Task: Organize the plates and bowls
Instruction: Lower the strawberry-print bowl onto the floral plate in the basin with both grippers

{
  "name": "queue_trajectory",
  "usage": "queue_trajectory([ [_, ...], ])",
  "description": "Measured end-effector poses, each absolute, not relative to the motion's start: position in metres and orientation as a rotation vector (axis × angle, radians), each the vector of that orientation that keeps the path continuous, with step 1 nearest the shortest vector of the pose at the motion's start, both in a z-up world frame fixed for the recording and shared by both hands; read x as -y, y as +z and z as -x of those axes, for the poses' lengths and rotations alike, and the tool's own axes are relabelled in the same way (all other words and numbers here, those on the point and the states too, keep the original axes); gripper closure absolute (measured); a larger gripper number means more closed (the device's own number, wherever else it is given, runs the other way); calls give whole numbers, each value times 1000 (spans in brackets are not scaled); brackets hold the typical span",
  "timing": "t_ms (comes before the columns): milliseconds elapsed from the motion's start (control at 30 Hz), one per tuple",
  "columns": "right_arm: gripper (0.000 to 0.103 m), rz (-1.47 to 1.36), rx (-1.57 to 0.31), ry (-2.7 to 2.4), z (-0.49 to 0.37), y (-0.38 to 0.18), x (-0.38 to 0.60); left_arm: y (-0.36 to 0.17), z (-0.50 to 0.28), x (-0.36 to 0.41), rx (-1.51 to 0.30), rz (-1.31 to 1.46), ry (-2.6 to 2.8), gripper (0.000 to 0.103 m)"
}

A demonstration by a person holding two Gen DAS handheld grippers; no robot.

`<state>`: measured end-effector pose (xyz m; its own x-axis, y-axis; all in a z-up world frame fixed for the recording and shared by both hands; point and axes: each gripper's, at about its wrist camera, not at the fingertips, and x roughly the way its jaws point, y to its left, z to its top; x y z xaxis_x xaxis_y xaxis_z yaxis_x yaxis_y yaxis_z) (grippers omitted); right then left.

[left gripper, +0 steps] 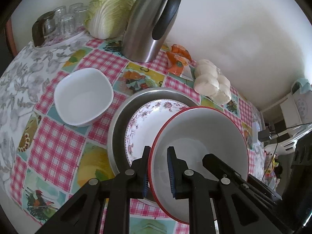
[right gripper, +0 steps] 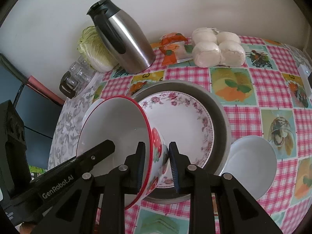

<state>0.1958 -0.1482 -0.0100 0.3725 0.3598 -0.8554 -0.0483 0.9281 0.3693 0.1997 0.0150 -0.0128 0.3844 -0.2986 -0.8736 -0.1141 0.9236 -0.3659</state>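
Observation:
A red-rimmed bowl (left gripper: pixel 200 136) with strawberries on its outside (right gripper: pixel 156 144) hangs tilted above a floral plate (left gripper: pixel 148 117) (right gripper: pixel 181 120). The plate lies in a round metal tray (left gripper: pixel 120 120) (right gripper: pixel 220 113). My left gripper (left gripper: pixel 158 156) is shut on the bowl's rim on one side. My right gripper (right gripper: pixel 157 146) is shut on the rim opposite, one finger inside and one outside. A squarish white bowl (left gripper: pixel 83 97) stands left of the tray. Another white bowl (right gripper: pixel 251 161) stands at the tray's right in the right wrist view.
Along the wall stand a steel thermos jug (left gripper: pixel 150 25), a cabbage (left gripper: pixel 111 9), upturned glasses (left gripper: pixel 64 19), an orange packet (left gripper: pixel 178 60) and bagged white buns (left gripper: pixel 212 83). A checked tablecloth (left gripper: pixel 58 146) covers the table; its edge falls off at the right in the left wrist view.

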Motion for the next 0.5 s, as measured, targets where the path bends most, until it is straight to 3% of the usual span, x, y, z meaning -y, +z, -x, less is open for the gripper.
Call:
queue_trajectory([
  [500, 77, -281, -1236, 214, -218, -50, 147, -50, -224, -15, -1261, 450, -137, 84],
])
